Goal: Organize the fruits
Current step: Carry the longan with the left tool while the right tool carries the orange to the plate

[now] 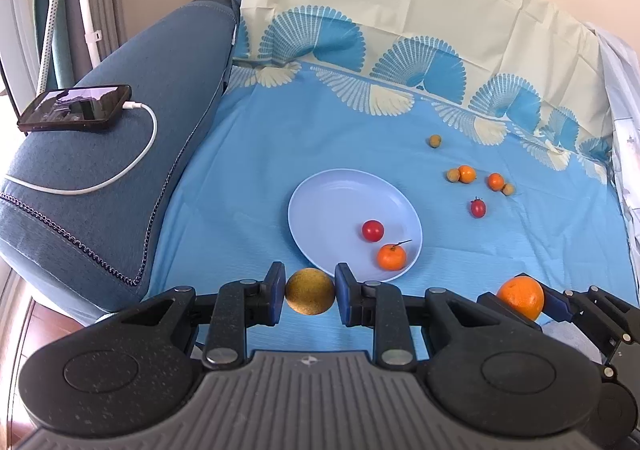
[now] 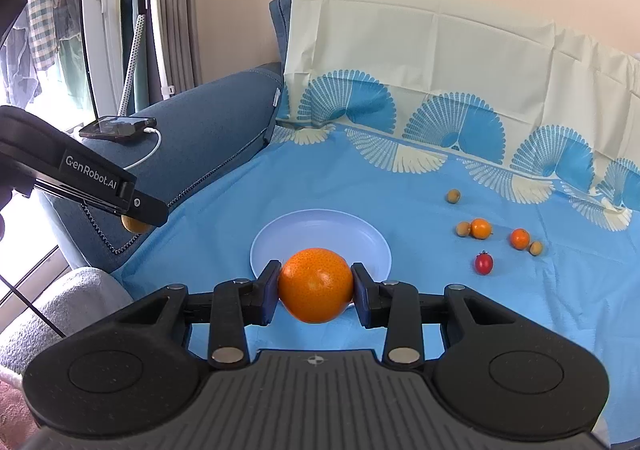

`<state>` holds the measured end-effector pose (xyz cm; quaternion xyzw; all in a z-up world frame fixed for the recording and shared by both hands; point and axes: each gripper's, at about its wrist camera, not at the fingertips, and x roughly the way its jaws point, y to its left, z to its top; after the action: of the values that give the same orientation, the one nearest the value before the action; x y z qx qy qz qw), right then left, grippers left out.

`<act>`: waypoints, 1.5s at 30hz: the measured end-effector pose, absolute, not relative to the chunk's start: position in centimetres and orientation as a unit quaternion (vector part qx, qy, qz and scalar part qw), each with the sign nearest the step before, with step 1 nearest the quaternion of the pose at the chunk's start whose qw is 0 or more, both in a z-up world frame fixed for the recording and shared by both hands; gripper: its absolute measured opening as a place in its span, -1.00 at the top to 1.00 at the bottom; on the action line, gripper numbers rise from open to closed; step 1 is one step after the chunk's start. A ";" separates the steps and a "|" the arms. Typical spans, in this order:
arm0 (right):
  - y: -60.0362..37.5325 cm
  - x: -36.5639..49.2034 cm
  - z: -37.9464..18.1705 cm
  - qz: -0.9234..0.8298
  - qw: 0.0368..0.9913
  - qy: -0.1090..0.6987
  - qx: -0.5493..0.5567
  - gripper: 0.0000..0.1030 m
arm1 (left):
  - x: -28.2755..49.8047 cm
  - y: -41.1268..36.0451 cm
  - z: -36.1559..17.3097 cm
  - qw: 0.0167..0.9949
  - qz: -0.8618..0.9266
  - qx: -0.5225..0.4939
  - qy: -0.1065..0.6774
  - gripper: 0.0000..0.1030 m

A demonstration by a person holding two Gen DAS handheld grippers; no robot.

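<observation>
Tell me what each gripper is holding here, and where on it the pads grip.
The left gripper holds a brownish-yellow fruit, pads on its opposite sides. The right gripper holds an orange the same way, across its middle.

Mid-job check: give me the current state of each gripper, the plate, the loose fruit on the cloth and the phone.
left gripper: shut on the brown fruit.
right gripper: shut on the orange.
plate: flat on the cloth, holding a cherry tomato and a small orange.
loose fruit: six pieces, not yet on the plate.
phone: on the sofa arm, cable plugged in, screen lit.
</observation>
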<state>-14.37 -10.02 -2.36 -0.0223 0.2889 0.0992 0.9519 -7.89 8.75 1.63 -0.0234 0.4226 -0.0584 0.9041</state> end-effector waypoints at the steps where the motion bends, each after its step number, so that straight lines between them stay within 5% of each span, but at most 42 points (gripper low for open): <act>1: -10.0 -14.3 -2.4 0.099 0.952 0.290 -0.022 0.24 | -7.8 8.7 1.6 0.904 -0.058 -0.024 0.424 0.43; 45: -10.2 -5.9 -5.1 0.077 0.942 0.325 -0.007 0.24 | 2.1 6.2 -2.1 0.885 -0.078 -0.021 0.459 0.43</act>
<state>-5.86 -10.19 -5.12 -0.0075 0.3252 0.0767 0.9425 2.15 6.21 -2.06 -0.0215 0.4587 -0.0777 0.8849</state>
